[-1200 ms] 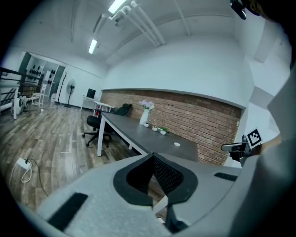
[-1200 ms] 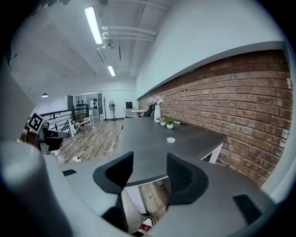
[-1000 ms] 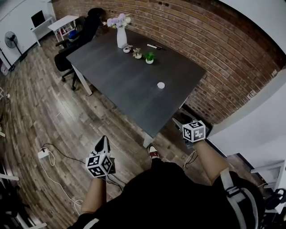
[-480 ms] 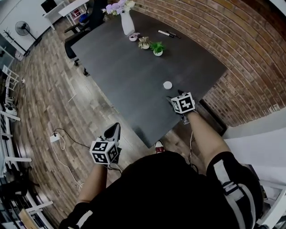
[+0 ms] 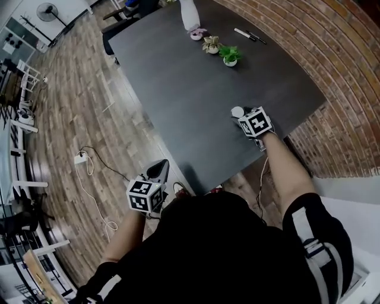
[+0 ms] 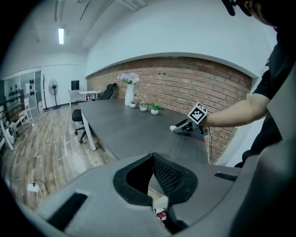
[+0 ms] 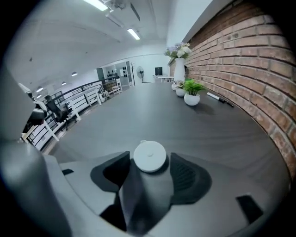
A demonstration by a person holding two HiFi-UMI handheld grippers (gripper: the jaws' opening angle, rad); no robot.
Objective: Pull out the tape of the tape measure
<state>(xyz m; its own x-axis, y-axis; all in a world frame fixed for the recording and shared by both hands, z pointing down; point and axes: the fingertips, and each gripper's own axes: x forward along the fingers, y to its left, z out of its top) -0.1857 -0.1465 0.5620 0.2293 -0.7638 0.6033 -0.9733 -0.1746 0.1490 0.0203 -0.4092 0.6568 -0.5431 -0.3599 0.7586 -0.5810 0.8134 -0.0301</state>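
Observation:
The tape measure (image 5: 237,111) is a small white round disc lying flat on the dark table (image 5: 178,89), near its right edge. My right gripper (image 5: 242,116) reaches over that edge, and its jaws stand wide on either side of the disc. In the right gripper view the tape measure (image 7: 150,156) sits between the two pads of the right gripper (image 7: 149,161) with small gaps at both sides. My left gripper (image 5: 159,169) hangs shut and empty over the floor, beside the table's near edge. The left gripper (image 6: 153,156) shows its tips touching, and the right gripper (image 6: 179,128) is far across the table.
At the table's far end stand a white vase (image 5: 190,15), small potted plants (image 5: 230,56) and pens (image 5: 244,34). A brick wall (image 5: 332,71) runs along the table's right side. A power strip with a cable (image 5: 81,158) lies on the wooden floor at left.
My right gripper has come from beyond the table's corner onto the table, up to the white disc. The left gripper has stayed low near the table's edge. The head view has shifted forward.

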